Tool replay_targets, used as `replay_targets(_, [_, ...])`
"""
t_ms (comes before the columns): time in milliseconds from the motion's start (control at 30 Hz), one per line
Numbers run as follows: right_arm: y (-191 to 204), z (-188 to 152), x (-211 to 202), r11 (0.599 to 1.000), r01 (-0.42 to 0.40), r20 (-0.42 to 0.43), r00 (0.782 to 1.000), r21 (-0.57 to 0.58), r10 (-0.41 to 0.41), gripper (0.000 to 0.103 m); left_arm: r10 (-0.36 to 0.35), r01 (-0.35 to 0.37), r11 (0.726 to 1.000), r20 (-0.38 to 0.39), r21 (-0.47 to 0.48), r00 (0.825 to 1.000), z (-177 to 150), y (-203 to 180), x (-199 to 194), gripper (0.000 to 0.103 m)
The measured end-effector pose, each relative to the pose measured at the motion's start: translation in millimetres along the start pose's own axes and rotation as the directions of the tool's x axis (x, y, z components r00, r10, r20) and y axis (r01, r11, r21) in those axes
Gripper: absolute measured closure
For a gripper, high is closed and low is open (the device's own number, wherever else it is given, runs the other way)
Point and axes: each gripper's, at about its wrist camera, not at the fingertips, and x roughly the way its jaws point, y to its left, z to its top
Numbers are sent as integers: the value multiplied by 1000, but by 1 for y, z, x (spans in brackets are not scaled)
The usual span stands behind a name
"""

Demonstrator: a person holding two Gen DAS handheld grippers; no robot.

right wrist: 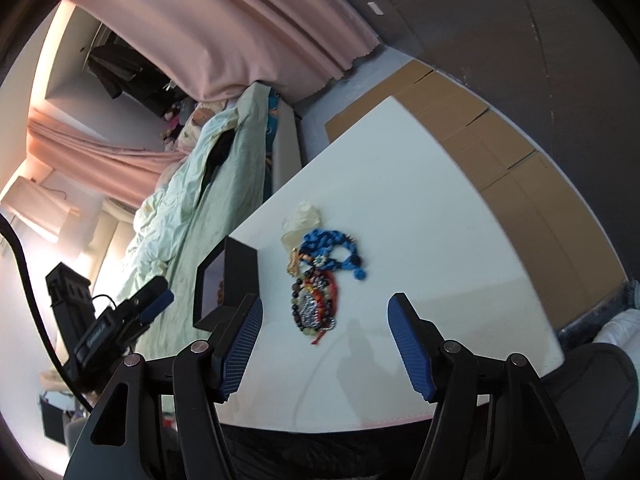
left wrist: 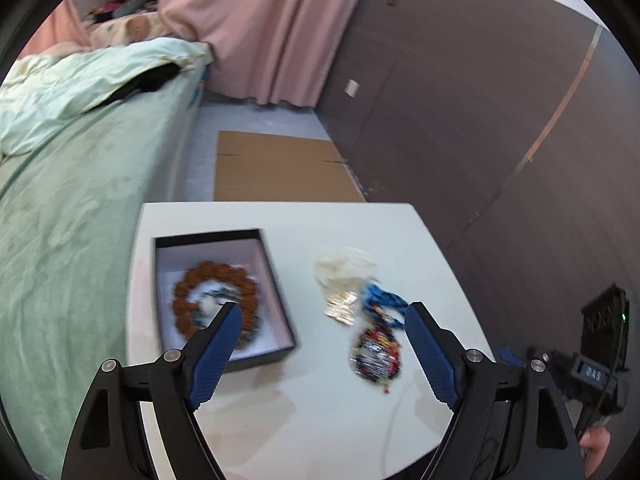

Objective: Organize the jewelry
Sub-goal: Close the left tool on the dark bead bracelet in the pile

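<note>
A black box [left wrist: 280, 312] with a pale lining stands on the left of the white table [left wrist: 360, 232]. A brown bead bracelet [left wrist: 188, 280] lies inside it, with something small in its middle. My left gripper [left wrist: 324, 310] hovers open and empty over the table, its left finger in front of the box. To the right of the box lie a blue bracelet [left wrist: 380, 300], a multicoloured bead bracelet [left wrist: 376, 352], a gold piece [left wrist: 340, 306] and a clear bag [left wrist: 344, 268]. My right gripper [right wrist: 326, 300] stands open and empty just short of the multicoloured bracelet [right wrist: 314, 312] and the blue bracelet [right wrist: 332, 252].
A bed with green bedding [left wrist: 72, 208] runs along the table's left side. Flattened cardboard [left wrist: 280, 168] lies on the floor beyond the table, against a dark wall [left wrist: 480, 120]. Pink curtains [left wrist: 260, 20] hang behind. A hand [left wrist: 596, 440] holds the right gripper's body.
</note>
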Motion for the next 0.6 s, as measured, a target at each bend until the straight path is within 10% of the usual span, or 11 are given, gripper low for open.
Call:
replay_targets(200, [-15, 0, -5, 1000, 13, 13, 1000, 25, -13, 37, -35, 38, 997, -49, 64, 998, -11, -33, 16, 22])
replay_targets(367, [-27, 1, -10, 999, 13, 17, 1000, 41, -14, 37, -27, 39, 995, -133, 92, 991, -20, -50, 40, 54])
replay_targets(600, [-43, 2, -13, 997, -4, 21, 1000, 72, 2, 37, 45, -17, 992, -215, 129, 976, -26, -63, 73, 69])
